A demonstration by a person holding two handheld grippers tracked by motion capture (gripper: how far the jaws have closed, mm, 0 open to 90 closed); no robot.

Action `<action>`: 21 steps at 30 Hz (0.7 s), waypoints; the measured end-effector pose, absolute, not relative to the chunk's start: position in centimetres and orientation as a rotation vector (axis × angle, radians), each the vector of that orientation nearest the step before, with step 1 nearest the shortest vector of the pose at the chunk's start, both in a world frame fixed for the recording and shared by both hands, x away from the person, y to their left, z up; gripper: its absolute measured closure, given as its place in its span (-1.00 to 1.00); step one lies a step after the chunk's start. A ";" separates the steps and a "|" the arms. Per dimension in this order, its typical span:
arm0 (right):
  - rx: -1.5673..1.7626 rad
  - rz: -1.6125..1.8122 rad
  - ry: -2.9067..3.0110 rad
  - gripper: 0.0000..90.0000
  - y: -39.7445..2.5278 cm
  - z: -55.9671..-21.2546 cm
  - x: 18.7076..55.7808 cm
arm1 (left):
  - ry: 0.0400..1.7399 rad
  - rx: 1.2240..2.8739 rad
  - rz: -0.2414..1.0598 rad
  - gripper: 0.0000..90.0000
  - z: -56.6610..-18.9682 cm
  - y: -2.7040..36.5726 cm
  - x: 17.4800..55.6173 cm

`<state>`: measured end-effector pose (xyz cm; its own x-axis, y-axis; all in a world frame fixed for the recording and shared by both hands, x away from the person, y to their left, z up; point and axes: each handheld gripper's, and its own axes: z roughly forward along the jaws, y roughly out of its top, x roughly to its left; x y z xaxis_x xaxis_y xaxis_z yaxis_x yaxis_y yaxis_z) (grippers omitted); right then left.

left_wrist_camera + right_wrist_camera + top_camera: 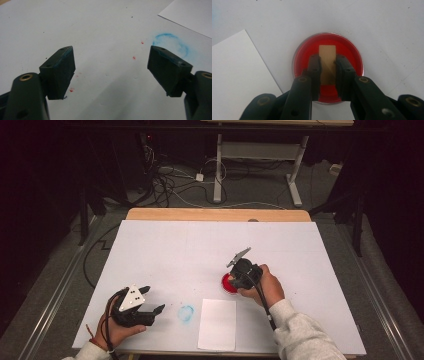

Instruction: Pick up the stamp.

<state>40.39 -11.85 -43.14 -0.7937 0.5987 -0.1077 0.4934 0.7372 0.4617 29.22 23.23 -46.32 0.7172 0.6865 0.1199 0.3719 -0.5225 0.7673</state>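
Tan flat block (327, 63) clamped by right gripper (327, 65) over round red dish (352, 53).

A round dish (327, 67) holds bright red, and a tan block (327, 63) stands in it between black jaws. A pale blue ring smudge (172, 45) marks the white table sheet (190, 250) (with small red specks (134, 58) nearby). The paper sheet (217, 324) is plain white.

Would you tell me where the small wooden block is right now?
The wooden block sits clamped in the right gripper, over the round dish of red paint. In the high view that dish lies right of centre, beyond the white paper sheet.
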 end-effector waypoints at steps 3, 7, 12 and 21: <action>0.868 0.671 2.670 0.70 -12.5 -43.2 40.2 | 0.809 2.168 0.535 -0.52 -46.4 23.3 29.2; 0.889 0.790 2.612 0.70 -13.6 -42.9 39.9 | 0.816 2.162 0.540 -0.52 -46.4 23.4 29.1; 0.871 0.918 2.517 0.70 -14.9 -41.7 39.2 | 0.831 2.161 0.546 -0.52 -46.4 23.6 29.1; 0.785 1.003 2.476 0.70 -15.6 -40.1 37.3 | 0.830 2.157 0.550 -0.52 -46.4 23.6 29.2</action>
